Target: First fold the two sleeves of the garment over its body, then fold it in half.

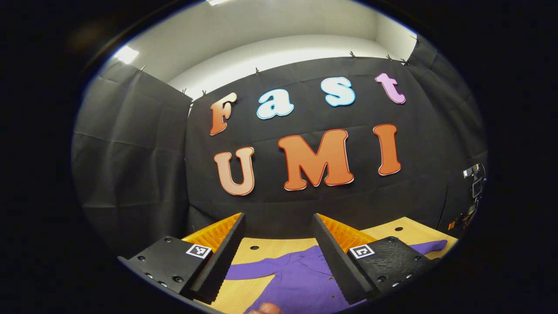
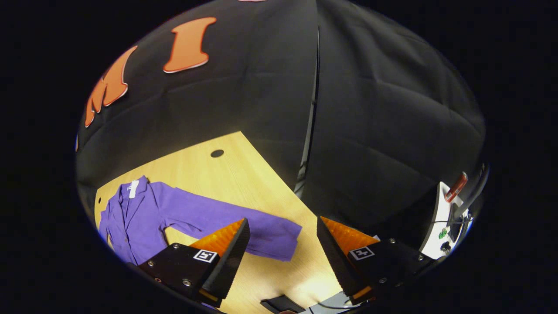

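We hold our left gripper [image 1: 279, 226] and right gripper [image 2: 283, 231] aloft, fingers spread wide, gripping nothing.

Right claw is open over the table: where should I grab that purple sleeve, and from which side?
Take the sleeve at its cuff, coming from above. It lies flat and stretched out away from the garment, so the cuff is the free end to carry over the body.

Purple garment [image 2: 144, 213] – pale wooden table [image 2: 235, 179].

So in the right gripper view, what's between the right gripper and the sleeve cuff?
Nothing but bare wooden table. The right gripper is open above it, and the purple garment's sleeve cuff lies flat on the table.
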A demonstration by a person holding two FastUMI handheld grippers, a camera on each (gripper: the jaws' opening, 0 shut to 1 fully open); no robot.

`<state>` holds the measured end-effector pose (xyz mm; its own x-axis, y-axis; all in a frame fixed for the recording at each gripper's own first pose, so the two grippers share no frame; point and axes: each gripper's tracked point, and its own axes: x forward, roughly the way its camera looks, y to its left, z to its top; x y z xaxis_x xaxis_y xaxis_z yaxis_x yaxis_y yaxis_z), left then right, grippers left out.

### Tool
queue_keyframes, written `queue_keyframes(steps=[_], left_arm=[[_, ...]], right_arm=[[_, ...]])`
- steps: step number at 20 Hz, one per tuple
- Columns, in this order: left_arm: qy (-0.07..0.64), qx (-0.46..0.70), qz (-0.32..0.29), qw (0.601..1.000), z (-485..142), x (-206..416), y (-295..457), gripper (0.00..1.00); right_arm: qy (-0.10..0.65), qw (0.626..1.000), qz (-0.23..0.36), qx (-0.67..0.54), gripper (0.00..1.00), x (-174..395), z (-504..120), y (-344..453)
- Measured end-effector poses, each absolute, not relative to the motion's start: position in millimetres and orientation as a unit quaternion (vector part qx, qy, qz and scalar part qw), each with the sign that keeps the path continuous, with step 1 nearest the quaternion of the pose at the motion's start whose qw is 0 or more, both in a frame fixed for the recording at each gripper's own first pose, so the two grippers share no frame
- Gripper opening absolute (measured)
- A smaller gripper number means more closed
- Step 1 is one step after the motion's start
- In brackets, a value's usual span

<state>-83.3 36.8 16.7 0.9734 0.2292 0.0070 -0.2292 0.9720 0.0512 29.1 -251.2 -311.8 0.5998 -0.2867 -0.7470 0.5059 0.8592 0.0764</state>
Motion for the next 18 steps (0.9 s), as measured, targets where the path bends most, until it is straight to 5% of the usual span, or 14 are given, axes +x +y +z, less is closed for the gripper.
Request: queue_keyframes(steps=[18], left_arm=[[0.06,0.041,0.175,0.982,-26,-107,56,0.99]], right_arm=[[0.595,0.714,-0.184,0.319,0.94,26,-417,-235]])
